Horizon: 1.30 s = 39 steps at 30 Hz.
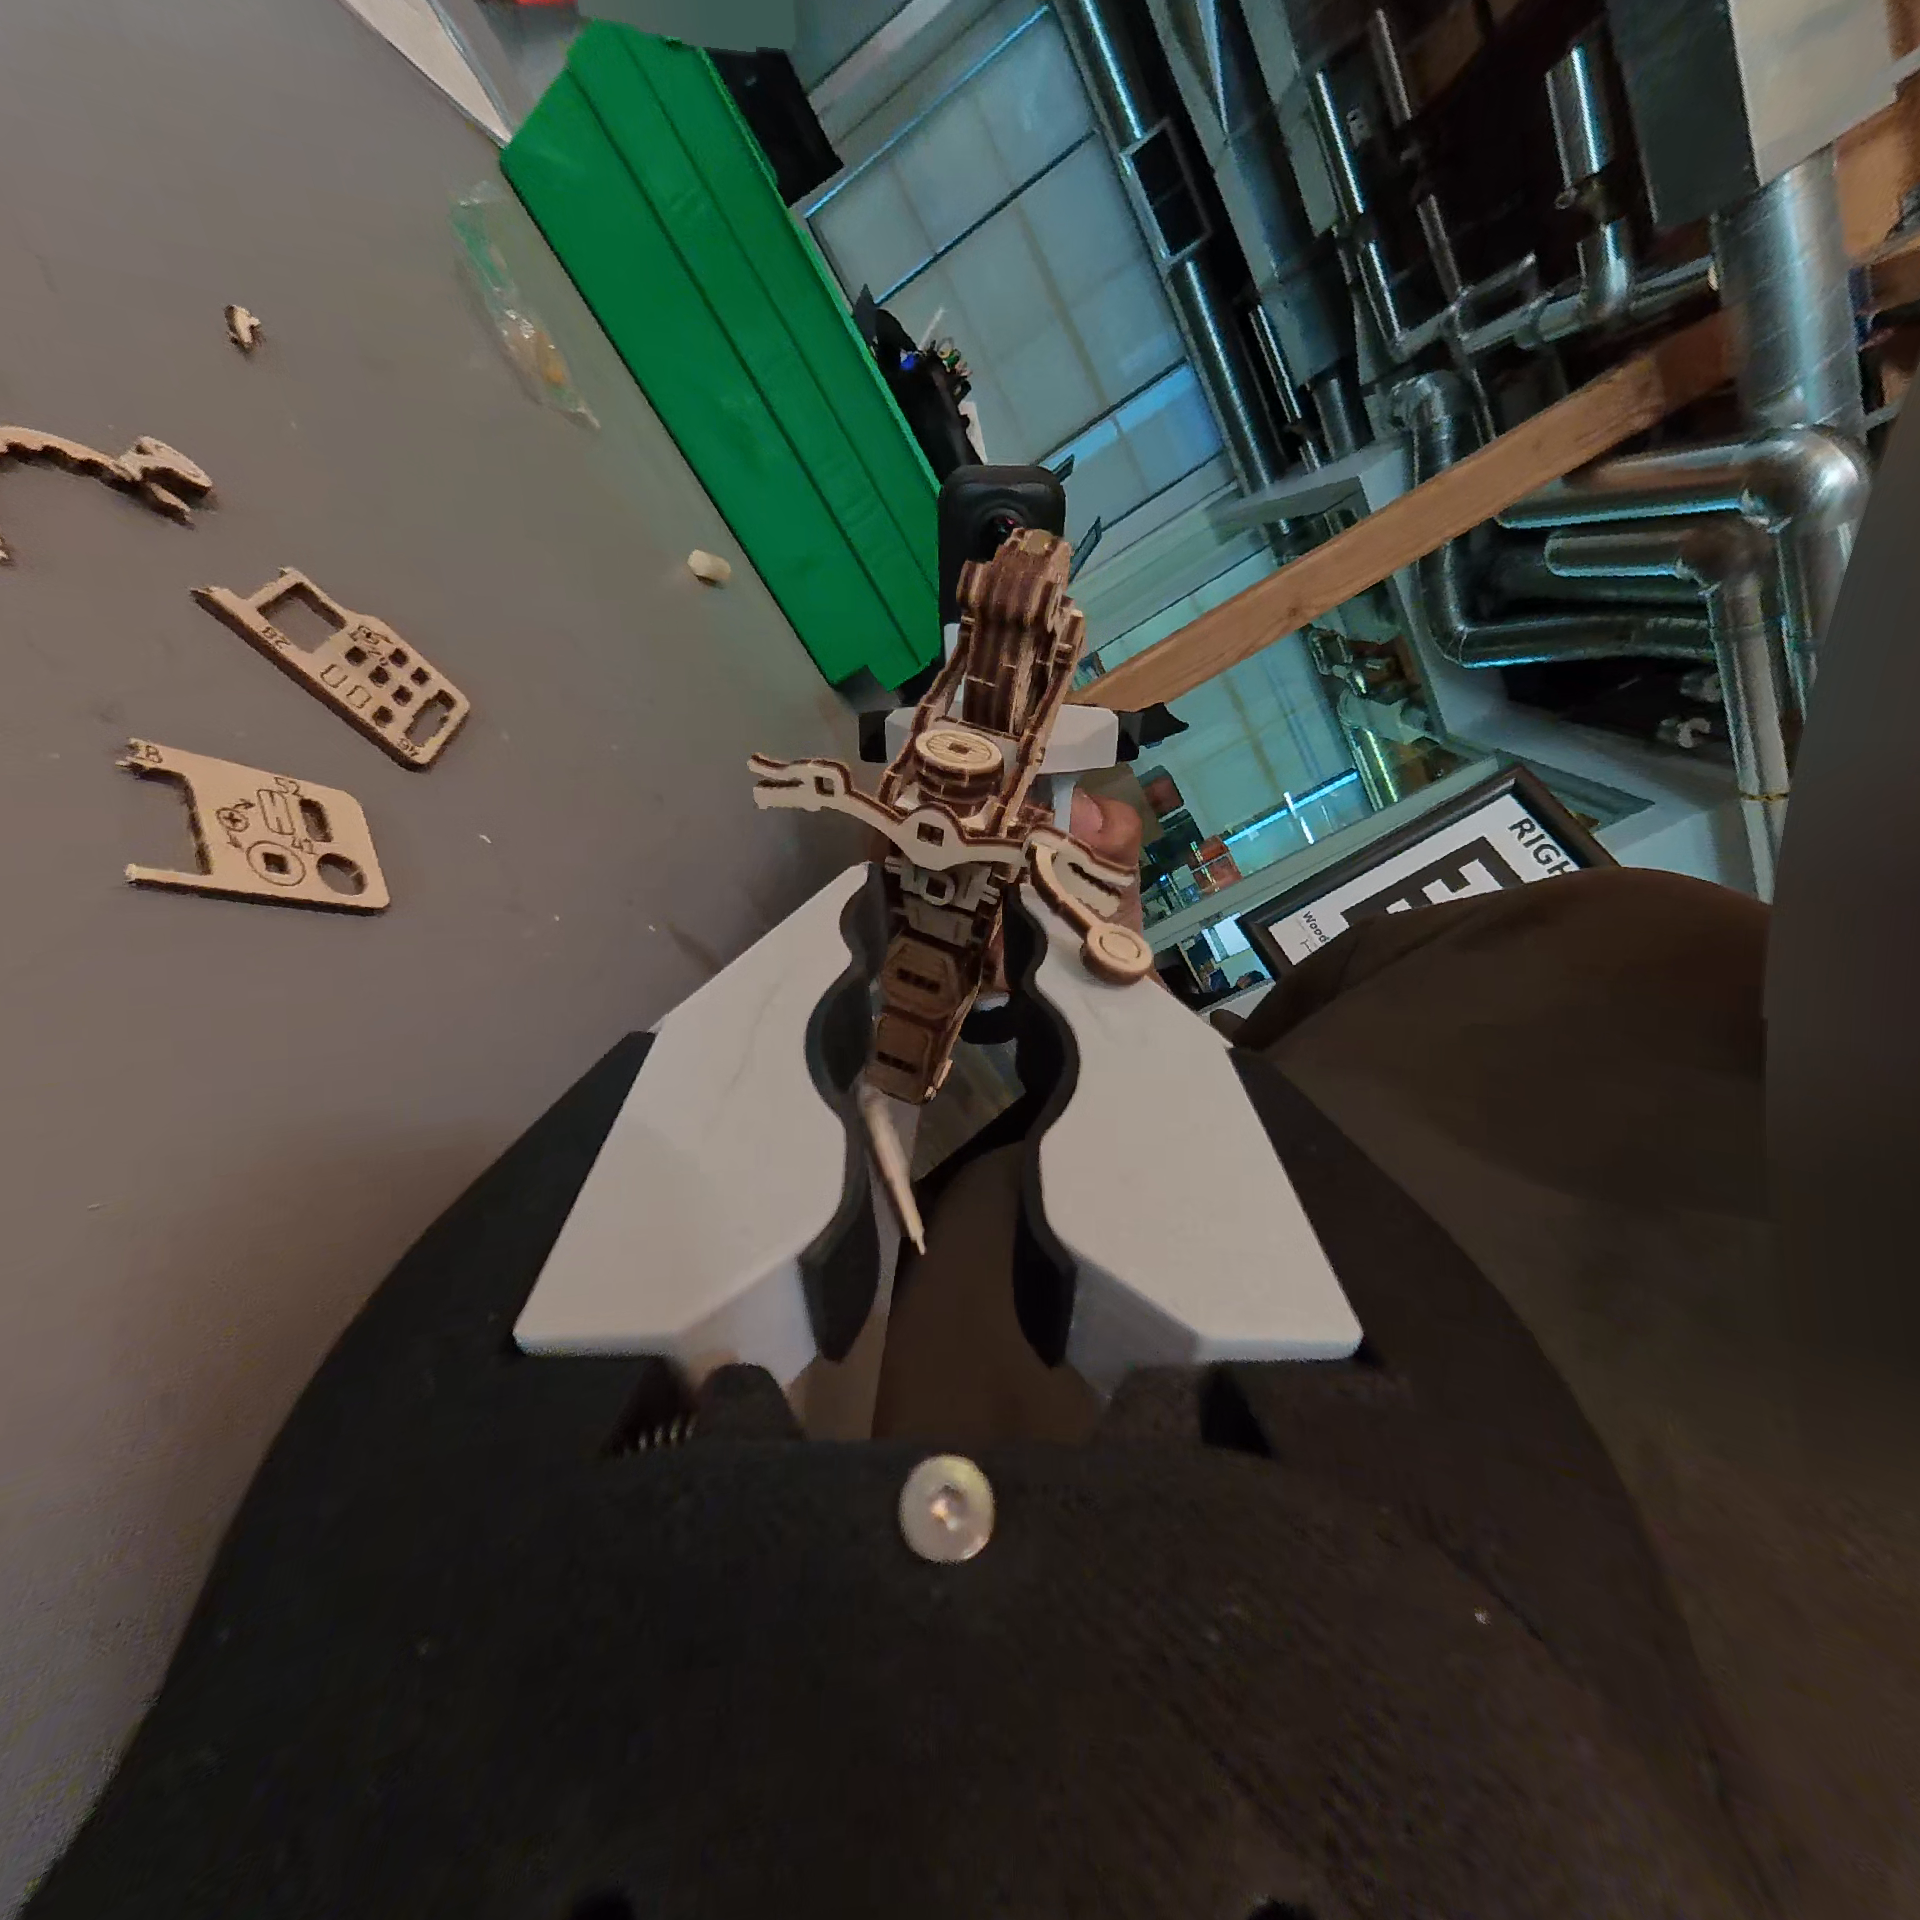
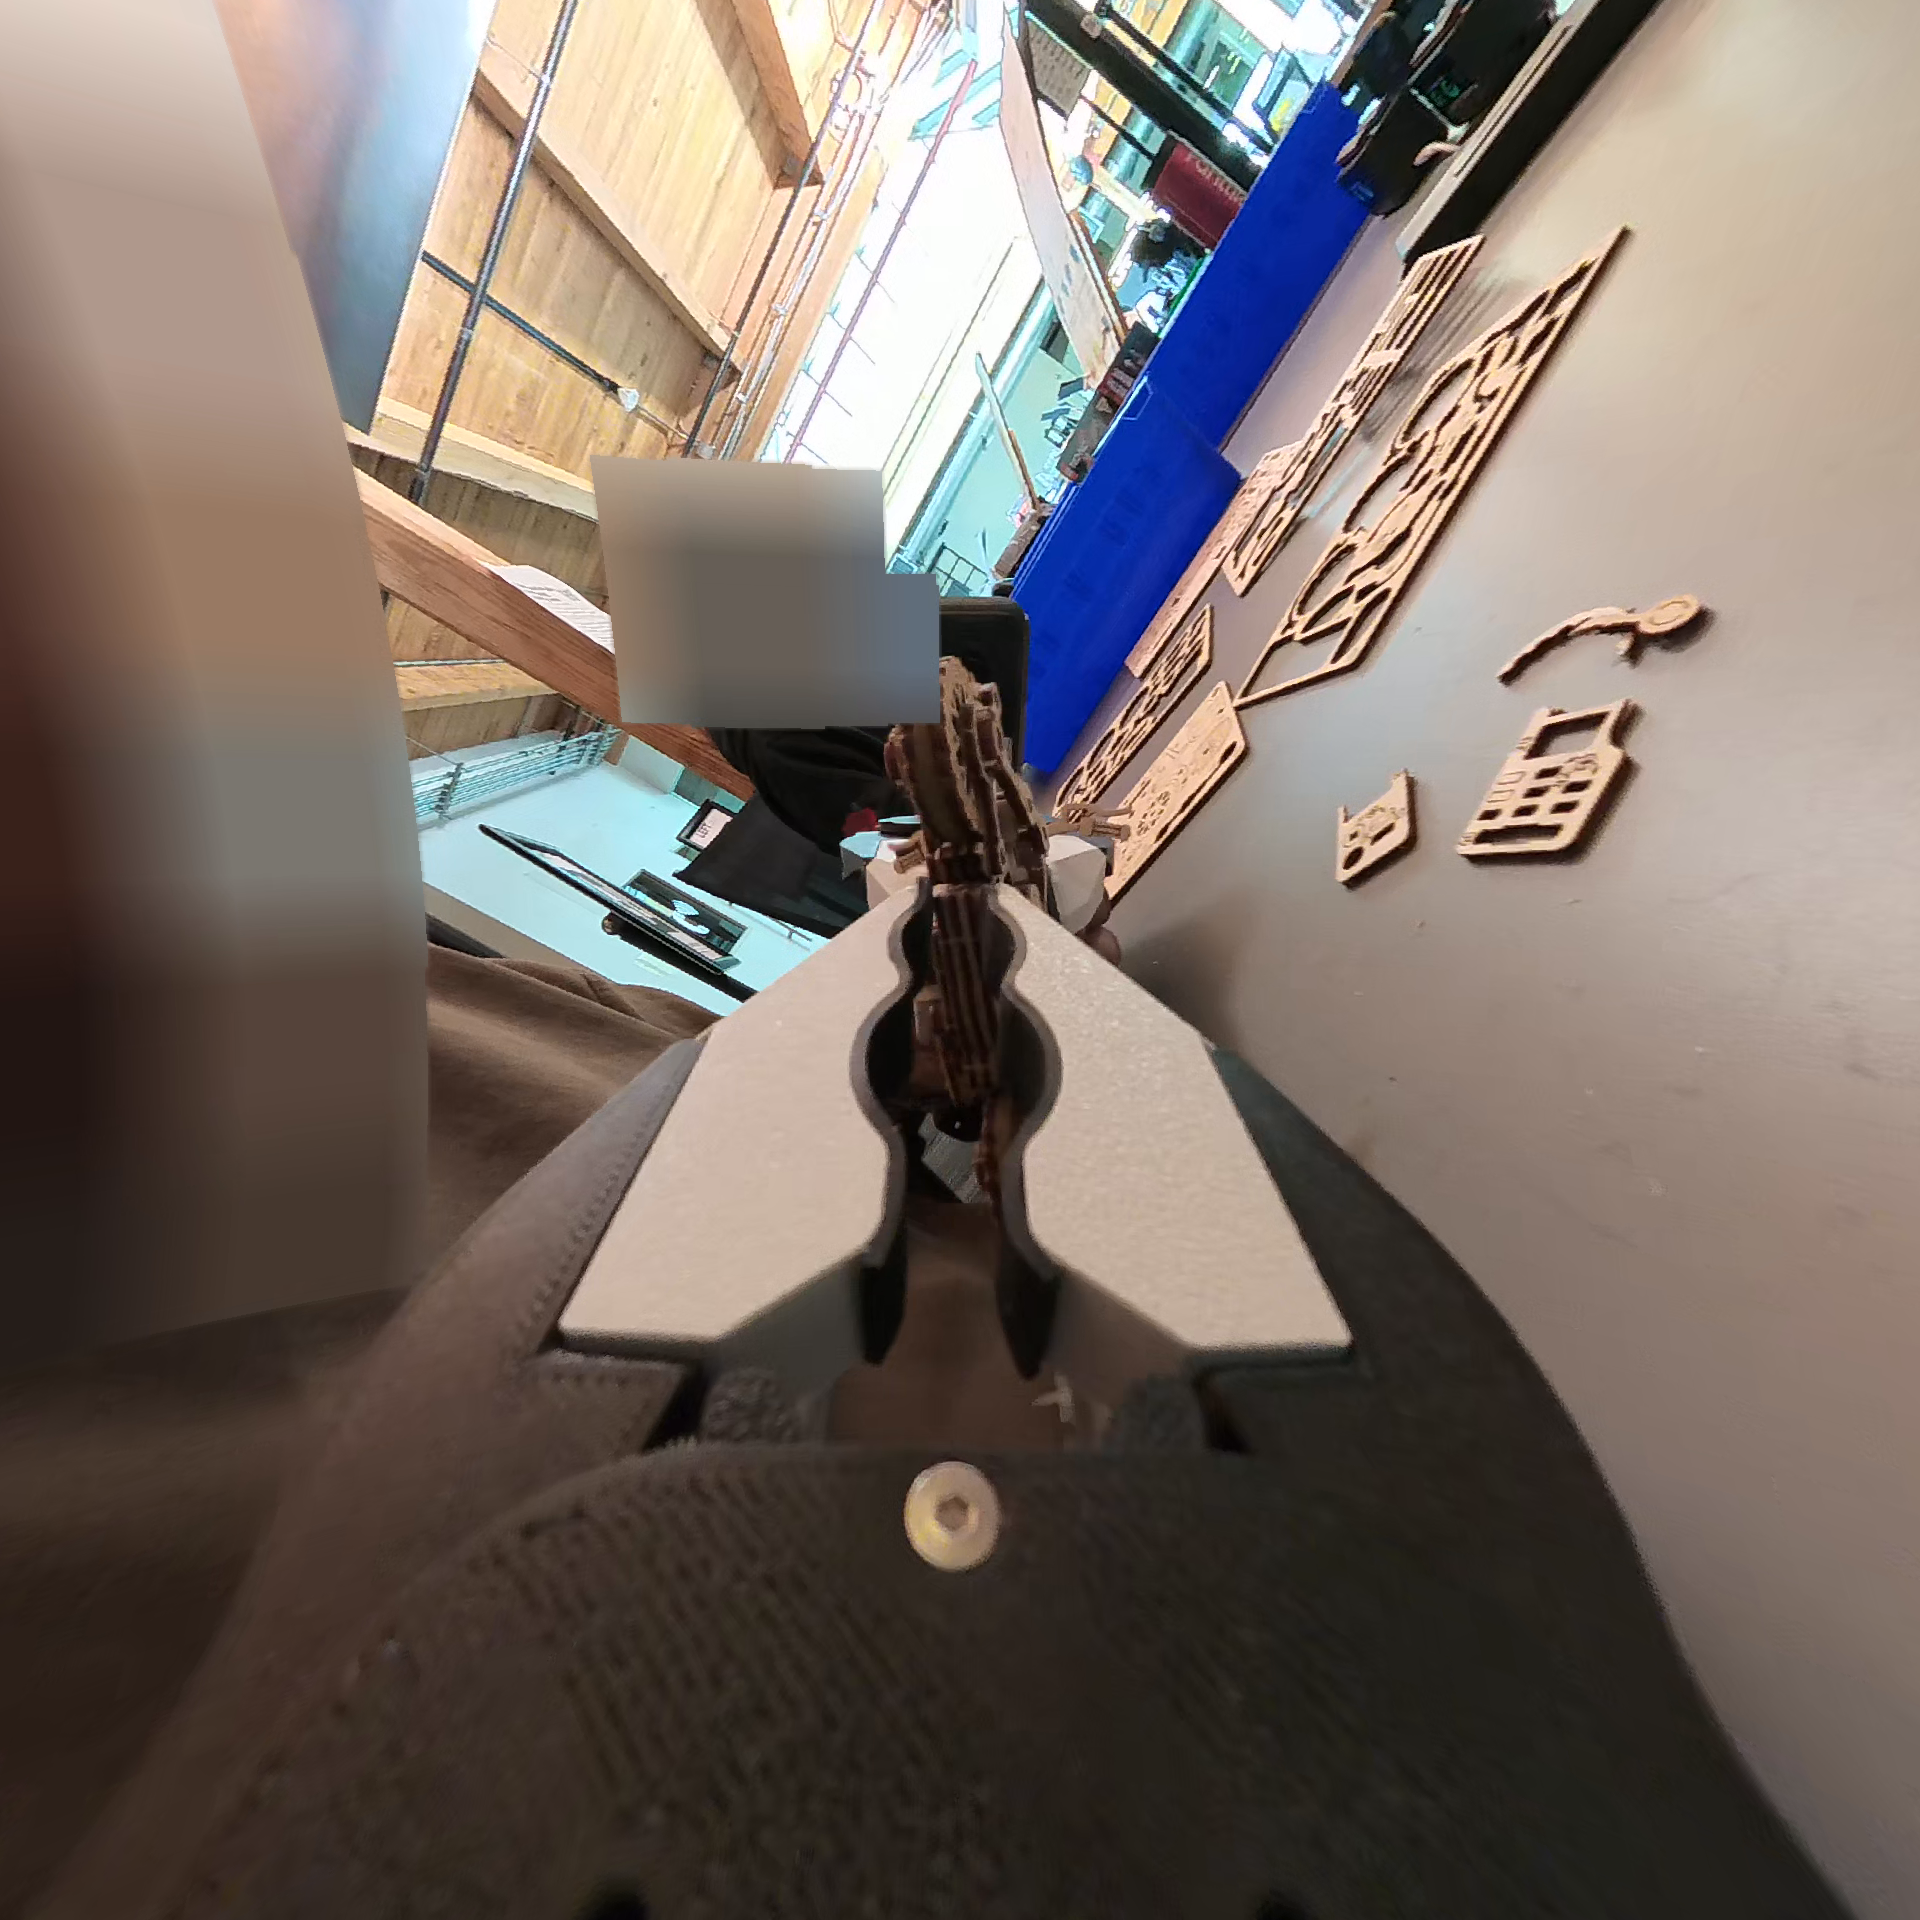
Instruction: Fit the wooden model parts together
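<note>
A partly built wooden model [image 1: 956,769] with two curved side arms is held up in the air above the grey table [image 1: 312,1091]. My left gripper [image 1: 943,902] is shut on its lower body. My right gripper [image 2: 962,906] is shut on the same model [image 2: 961,779] from the opposite end. The right gripper's white fingers [image 1: 1081,727] show behind the model in the left wrist view. The left gripper's white fingers [image 2: 1075,868] show beyond it in the right wrist view. A thin pale pointed strip [image 1: 896,1153] sticks out of the model's lower end.
Loose flat wooden parts lie on the table: two plates with cut-outs [image 1: 332,665] [image 1: 260,831], a curved piece [image 1: 114,462], and punched-out sheets [image 2: 1455,416]. A green bin [image 1: 727,343] and a blue bin [image 2: 1143,520] stand at the table's far side. A person's brown clothing [image 1: 1455,1143] is close by. Both grippers' tips are close together, under 4 cm apart.
</note>
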### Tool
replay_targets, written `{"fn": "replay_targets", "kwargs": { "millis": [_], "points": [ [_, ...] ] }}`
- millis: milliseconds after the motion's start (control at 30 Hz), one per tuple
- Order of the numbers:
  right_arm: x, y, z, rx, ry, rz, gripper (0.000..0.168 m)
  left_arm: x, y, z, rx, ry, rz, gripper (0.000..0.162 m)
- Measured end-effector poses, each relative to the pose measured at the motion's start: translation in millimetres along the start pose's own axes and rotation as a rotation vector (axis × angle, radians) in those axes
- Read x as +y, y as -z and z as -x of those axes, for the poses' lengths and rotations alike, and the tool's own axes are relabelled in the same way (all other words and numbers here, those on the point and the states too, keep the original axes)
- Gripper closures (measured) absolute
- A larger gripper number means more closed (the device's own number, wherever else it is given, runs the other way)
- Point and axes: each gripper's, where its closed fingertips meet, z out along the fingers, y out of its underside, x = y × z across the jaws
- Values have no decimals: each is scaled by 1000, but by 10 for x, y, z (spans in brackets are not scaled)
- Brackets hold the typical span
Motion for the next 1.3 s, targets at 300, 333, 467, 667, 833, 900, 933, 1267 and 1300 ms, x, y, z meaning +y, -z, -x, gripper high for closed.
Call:
{"fn": "replay_targets", "kwargs": {
  "millis": [300, 333, 467, 667, 833, 900, 933, 1267, 1300],
  "points": [
    [-180, 139, -109, 71, 20, -86, 160, -124, 120, 251, -134, 47, -64, 144],
    [-190, 151, -123, 85, 31, -87, 160, -124, 128, 274, -148, 55, -63, 145],
    [-228, 194, -146, 115, 51, -99, 159, -100, 161, 364, -211, 96, -63, 144],
    [-332, 299, -154, 123, 14, -170, 158, -81, 280, 494, -332, 112, -86, 144],
    [-332, 317, -144, 130, 22, -169, 157, 20, 370, 489, -393, 68, -65, 144],
    [-327, 302, -118, 103, -1, -175, 157, 49, 403, 473, -416, 44, -62, 144],
    [-315, 291, -115, 96, -9, -172, 157, 63, 421, 471, -431, 29, -58, 144],
    [-239, 228, -99, 76, -33, -153, 158, 196, 416, 489, -481, -67, 104, 132],
    [-233, 222, -96, 76, -33, -151, 157, 193, 425, 492, -482, -69, 104, 131]
  ]
}}
